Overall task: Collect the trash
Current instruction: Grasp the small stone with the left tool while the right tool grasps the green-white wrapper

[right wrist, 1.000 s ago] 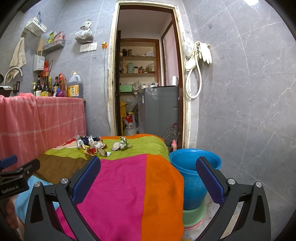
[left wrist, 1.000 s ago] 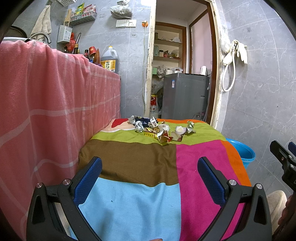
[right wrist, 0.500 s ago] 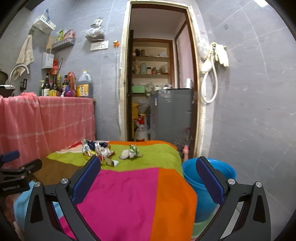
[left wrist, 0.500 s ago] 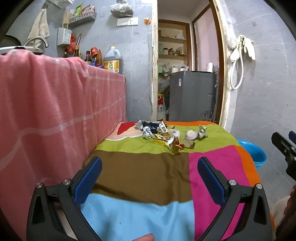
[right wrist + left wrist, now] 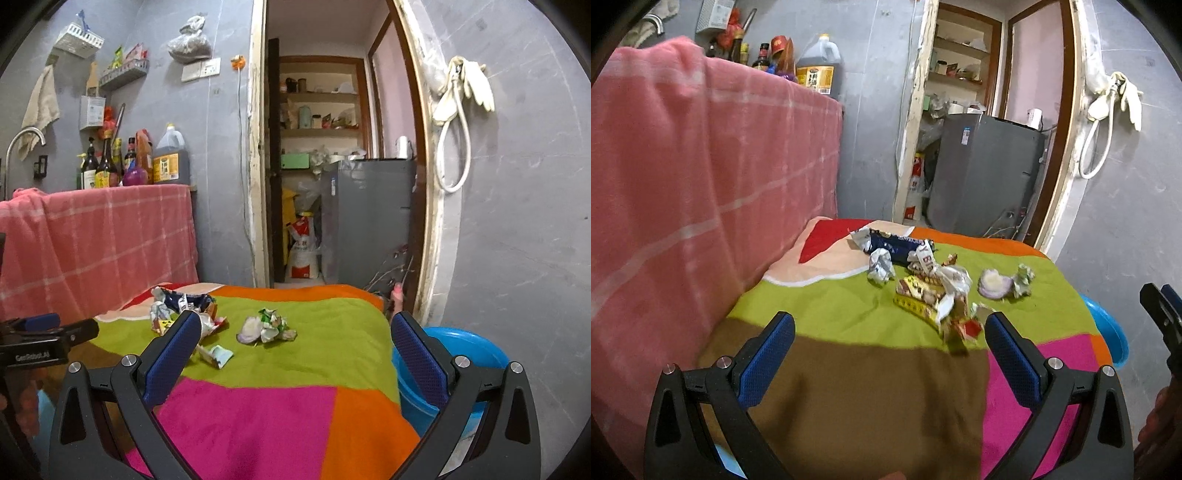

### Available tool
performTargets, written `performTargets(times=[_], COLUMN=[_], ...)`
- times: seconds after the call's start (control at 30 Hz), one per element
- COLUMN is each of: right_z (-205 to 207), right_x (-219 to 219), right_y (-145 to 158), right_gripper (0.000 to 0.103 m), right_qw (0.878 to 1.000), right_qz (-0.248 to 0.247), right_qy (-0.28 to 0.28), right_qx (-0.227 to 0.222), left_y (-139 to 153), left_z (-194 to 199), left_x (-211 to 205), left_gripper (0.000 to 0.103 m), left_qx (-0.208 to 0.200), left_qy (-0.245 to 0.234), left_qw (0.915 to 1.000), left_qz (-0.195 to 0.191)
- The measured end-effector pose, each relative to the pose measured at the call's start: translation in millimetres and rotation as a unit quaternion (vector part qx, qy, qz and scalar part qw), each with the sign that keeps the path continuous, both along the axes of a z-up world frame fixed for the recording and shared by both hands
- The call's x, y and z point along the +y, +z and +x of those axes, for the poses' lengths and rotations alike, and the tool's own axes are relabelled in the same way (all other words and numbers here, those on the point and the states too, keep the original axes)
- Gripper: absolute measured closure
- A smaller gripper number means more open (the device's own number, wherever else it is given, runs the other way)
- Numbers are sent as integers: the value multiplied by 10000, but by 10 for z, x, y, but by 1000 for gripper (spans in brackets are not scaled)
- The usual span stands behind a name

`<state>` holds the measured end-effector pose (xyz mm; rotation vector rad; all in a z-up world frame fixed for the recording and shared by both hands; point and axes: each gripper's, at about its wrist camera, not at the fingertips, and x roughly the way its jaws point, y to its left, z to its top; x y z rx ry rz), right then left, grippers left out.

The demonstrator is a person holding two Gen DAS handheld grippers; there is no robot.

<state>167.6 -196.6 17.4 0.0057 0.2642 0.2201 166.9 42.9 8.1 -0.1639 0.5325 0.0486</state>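
At the far left we see the pink checked cloth (image 5: 701, 177) hanging over the counter, and beside it the worktop under its patchwork cover (image 5: 849, 387) of brown, green, magenta and orange. Our left claw (image 5: 890, 354) hovers above the brown patch with its blue pads spread wide and nothing between them. Just ahead, on the green band, lies the main heap of trash: a crumpled foil scrap (image 5: 881, 266), a dark blue wrapper (image 5: 899, 249) behind it, and a yellow-and-red snack wrapper (image 5: 925, 295) nearest us, its torn end trailing toward the claw's right finger. We judge these to be light, thin and crinkly, likely to slide on the cloth or spring back when squeezed, so we would pinch the bunched middle of one piece, not a loose flat edge. A little to the right, apart from the heap, sit a pale onion slice (image 5: 248, 328) and a crumpled green wrapper (image 5: 272, 325) touching it; the slice looks soft and moist and may break if pressed hard. Our right claw (image 5: 295, 350) is also spread wide and empty, hovering over the magenta and orange patches short of these two pieces. Furthest right, below the worktop's edge, stands the blue bucket (image 5: 472, 354), which we take to be where the trash goes.
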Motion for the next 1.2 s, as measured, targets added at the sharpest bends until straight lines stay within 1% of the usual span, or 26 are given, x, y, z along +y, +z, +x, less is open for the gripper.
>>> performTargets(times=[0.2, 0.3, 0.37, 0.4, 0.43, 0.47, 0.5, 0.57, 0.6, 0.63, 0.67, 0.7, 0.77, 0.83, 0.93, 1.03, 1.2], right_z=[429, 616, 737, 771, 835, 867, 904, 1015, 1045, 1103, 1143, 1175, 1280, 1385, 1503, 1582, 1614], right_x=[26, 62, 86, 106, 124, 131, 145, 179, 189, 205, 223, 235, 294, 337, 385, 377, 406], right_y=[-102, -150, -192, -196, -217, -227, -236, -269, -278, -294, -305, -312, -348, -402, -461, -541, -612], right_gripper=[0, 0, 2, 4, 10, 18, 22, 27, 28, 31, 36, 39, 50, 54, 59, 68, 73], right_qw=[9988, 9974, 9959, 9956, 9947, 9941, 9936, 9910, 9902, 9883, 9869, 9861, 9833, 9797, 9758, 9722, 9690], right_qz=[151, 169, 161, 145, 98, 65, 22, -70, -76, -81, -105, -131, -208, -224, -265, -228, -249], right_qy=[262, 384, 485, 506, 550, 575, 600, 696, 730, 813, 869, 893, 966, 1040, 1059, 1061, 1117], right_qx=[374, 579, 748, 781, 865, 915, 962, 1143, 1186, 1288, 1354, 1395, 1525, 1697, 1895, 2077, 2188], left_y=[-90, -149, -185, -197, -203, -202, -201, -198, -196, -195, -200, -207, -235, -259, -288, -321, -346], left_z=[338, 490, 563, 592, 620, 652, 675, 736, 763, 813, 861, 896, 959, 997, 1046, 1078, 1079], left_x=[77, 54, 53, 51, 44, 34, 16, -29, -44, -53, -59, -69, -63, -46, -47, -40, -87], left_gripper=[4, 13, 24, 27, 32, 37, 40, 48, 50, 54, 59, 62, 70, 73, 76, 82, 82], left_qx=[306, 493, 597, 631, 647, 655, 647, 616, 613, 623, 643, 664, 733, 793, 862, 957, 1023], left_qy=[-92, -243, -289, -323, -365, -411, -467, -623, -700, -783, -857, -907, -1023, -1117, -1251, -1314, -1463], left_qw=[9994, 9984, 9978, 9975, 9972, 9970, 9968, 9961, 9956, 9949, 9942, 9936, 9921, 9905, 9883, 9867, 9838], left_qz=[-92, -109, -82, -69, -50, -13, 28, 95, 114, 126, 121, 102, -2, -91, -105, -89, 138])
